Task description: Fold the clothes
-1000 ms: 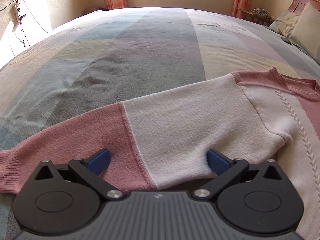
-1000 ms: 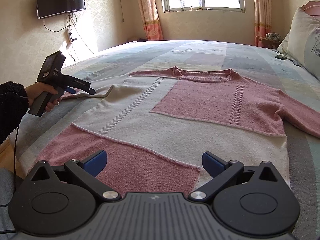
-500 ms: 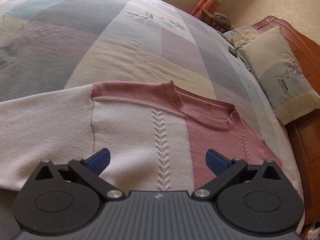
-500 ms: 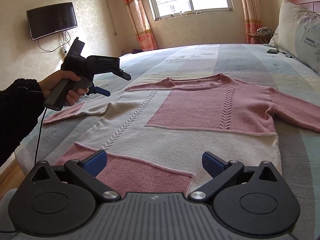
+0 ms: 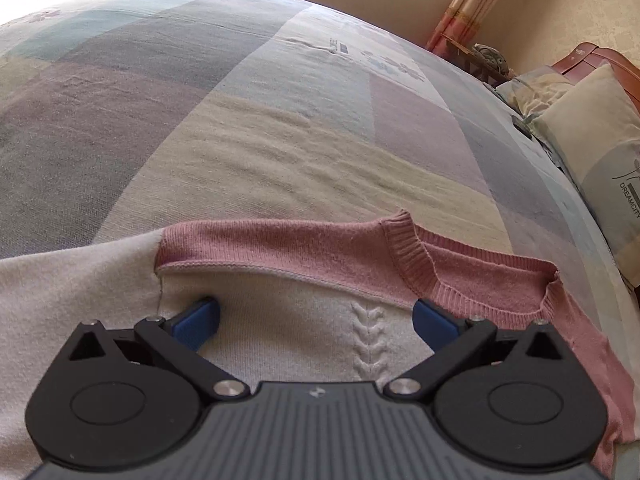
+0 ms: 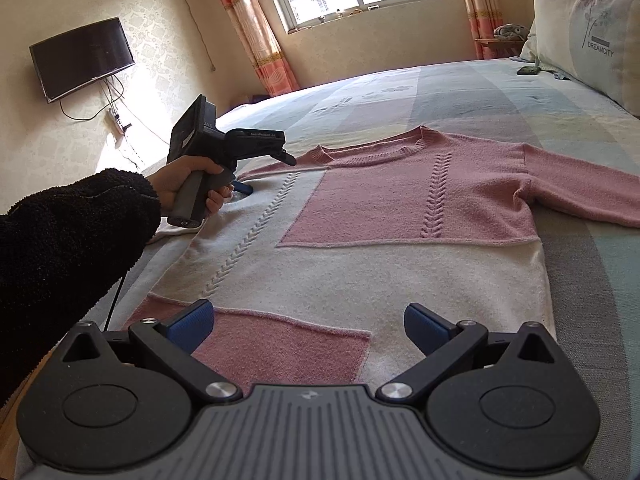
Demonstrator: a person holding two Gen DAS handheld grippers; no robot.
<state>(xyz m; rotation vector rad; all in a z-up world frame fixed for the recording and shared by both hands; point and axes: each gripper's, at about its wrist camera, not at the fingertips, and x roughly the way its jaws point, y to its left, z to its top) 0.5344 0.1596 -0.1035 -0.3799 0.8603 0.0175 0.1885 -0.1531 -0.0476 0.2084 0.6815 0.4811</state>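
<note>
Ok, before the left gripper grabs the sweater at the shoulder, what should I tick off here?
1. Sweater lies flat on the bed: ok.
2. Left gripper open: ok.
3. Left gripper over the shoulder seam, beside the collar: ok.
4. Left fingertips touching the knit: cannot tell.
5. Right gripper open, at the hem: ok.
6. Far sleeve spread out: ok.

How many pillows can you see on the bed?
2. The large pillow printed "DREAMCITY" stands at the head of the bed, on the right of the right wrist view. A smaller pillow lies just beyond it in the left wrist view. Others may sit out of frame.
</note>
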